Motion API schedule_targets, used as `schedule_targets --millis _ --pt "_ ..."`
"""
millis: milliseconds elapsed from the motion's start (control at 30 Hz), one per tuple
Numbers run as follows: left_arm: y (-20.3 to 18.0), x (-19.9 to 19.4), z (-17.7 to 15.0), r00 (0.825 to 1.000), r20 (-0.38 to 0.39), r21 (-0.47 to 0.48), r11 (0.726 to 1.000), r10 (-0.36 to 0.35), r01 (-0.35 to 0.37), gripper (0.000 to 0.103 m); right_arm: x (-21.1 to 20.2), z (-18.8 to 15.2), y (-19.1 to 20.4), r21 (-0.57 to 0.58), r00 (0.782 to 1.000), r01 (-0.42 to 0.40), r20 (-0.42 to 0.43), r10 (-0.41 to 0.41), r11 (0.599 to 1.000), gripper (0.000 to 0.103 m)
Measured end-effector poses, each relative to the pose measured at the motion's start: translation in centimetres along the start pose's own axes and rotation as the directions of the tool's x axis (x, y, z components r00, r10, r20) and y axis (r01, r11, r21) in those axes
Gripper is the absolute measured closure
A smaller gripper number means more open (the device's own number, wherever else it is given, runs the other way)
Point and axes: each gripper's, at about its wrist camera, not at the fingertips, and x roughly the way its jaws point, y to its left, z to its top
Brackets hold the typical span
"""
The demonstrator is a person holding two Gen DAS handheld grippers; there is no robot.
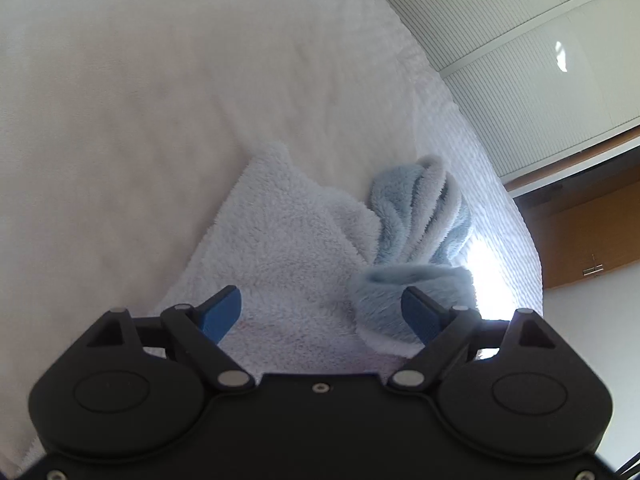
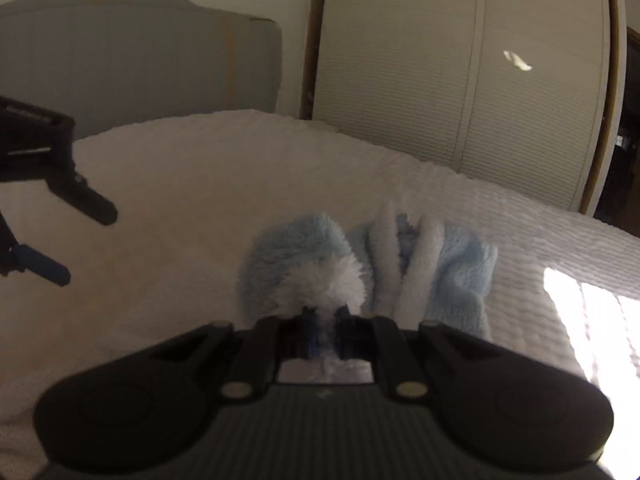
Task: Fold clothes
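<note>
A fluffy light-blue and white garment (image 1: 304,248) lies on a white bed (image 1: 160,100). Its flat white part is under my left gripper (image 1: 322,312), which is open and empty just above it. A bunched blue part (image 1: 424,208) lies to the right. In the right wrist view my right gripper (image 2: 326,336) is shut on a fold of the garment (image 2: 308,276), held up off the bed. The left gripper's fingers (image 2: 48,270) show at the far left of that view, spread apart.
A grey headboard (image 2: 140,60) stands behind the bed. White slatted wardrobe doors (image 2: 460,80) are to the right, also in the left wrist view (image 1: 520,72). A wooden cabinet (image 1: 592,232) is beyond the bed's right edge. A sunlit patch (image 2: 592,320) falls on the cover.
</note>
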Motion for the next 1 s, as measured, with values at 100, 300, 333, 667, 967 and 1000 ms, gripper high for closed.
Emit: schedule_targets --millis 100,300,333,667,967,1000 --pt "1.6 0.4 0.0 0.999 -0.023 -0.022 0.999 0.026 -0.027 0.015 2.3 -1.3 3.0 -0.045 0.993 -0.078 -0.088 0.074 0.996 0.090" --pt "2.6 3.1 -0.1 0.995 -0.103 -0.078 0.997 0.018 -0.026 0.015 3.0 -2.4 3.7 -0.063 0.965 -0.168 -0.216 0.151 0.984 0.072" --pt "2.4 3.6 -0.1 0.994 -0.111 -0.076 0.997 0.013 -0.022 0.015 2.3 -2.6 3.5 -0.063 0.956 -0.198 -0.231 0.179 0.978 0.071" --pt "-2.4 9.4 0.8 0.983 -0.181 0.033 0.999 -0.029 0.035 0.015 -8.8 -6.8 -2.2 0.125 0.913 -0.160 -0.359 0.195 0.979 0.070" --pt "-3.6 13.2 -2.1 0.908 -0.399 0.070 0.983 -0.128 0.170 0.063 -11.1 -5.8 -1.8 -0.015 0.966 -0.093 -0.243 0.086 0.996 0.065" --pt "-3.2 13.4 -2.5 0.893 -0.422 0.031 0.982 -0.157 0.188 0.068 -10.3 -5.5 -0.8 -0.052 0.969 -0.096 -0.232 0.081 0.994 0.065"
